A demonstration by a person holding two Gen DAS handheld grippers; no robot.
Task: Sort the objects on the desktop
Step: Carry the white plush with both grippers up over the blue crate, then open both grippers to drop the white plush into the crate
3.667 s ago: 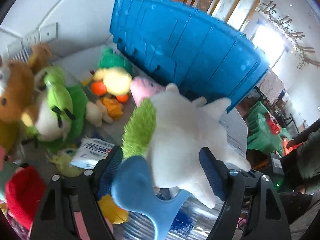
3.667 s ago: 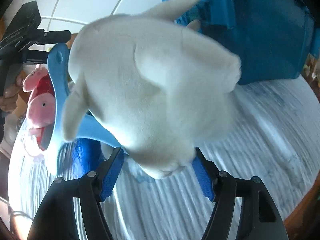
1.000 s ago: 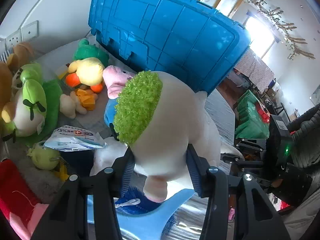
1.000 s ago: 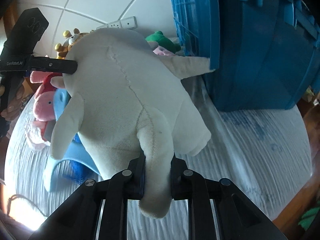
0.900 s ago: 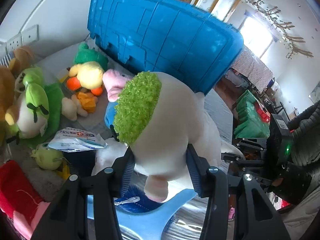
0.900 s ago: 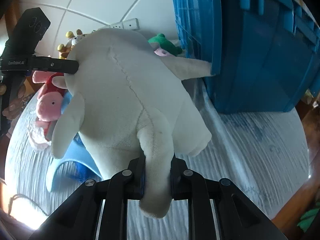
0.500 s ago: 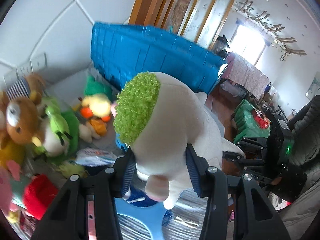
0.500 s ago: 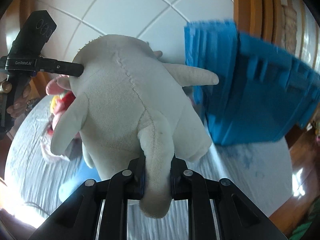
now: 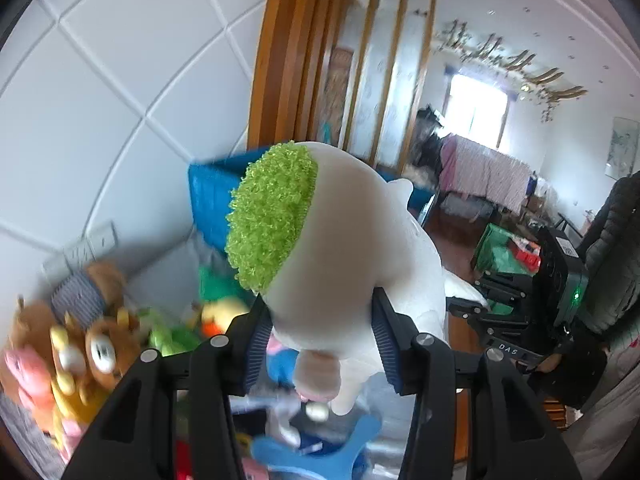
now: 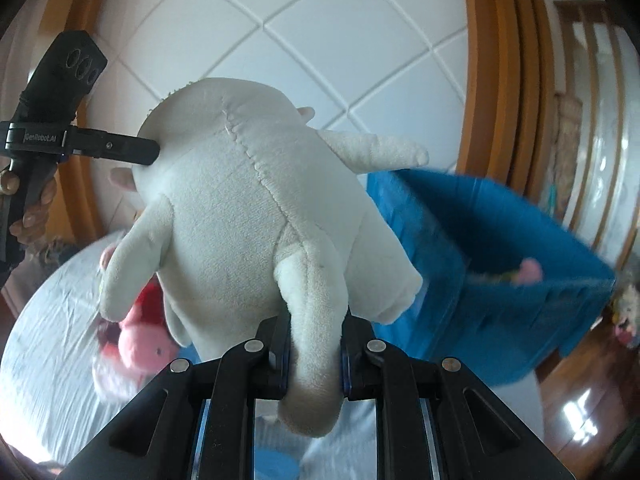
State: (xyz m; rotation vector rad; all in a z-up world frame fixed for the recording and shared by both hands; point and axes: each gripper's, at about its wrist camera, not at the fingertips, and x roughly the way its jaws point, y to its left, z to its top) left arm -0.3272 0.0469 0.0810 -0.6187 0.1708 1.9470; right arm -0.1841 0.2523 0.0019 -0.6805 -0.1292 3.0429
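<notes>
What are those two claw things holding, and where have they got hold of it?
One white plush toy. The left gripper clamps its head, just below the green curly hair; the right gripper pinches a stubby limb at its other end.

Bright daylight, fisheye warp, motion blur

Open air lay above the blue bin (image 10: 500, 280), while the tiled wall (image 10: 320, 32) closed off the space behind it.

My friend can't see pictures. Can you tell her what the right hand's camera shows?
A white plush toy is held up in the air by two grippers: the right gripper pinches one leg, and the left gripper holds its head. Behind it is a blue bin and a white tiled wall.
</notes>
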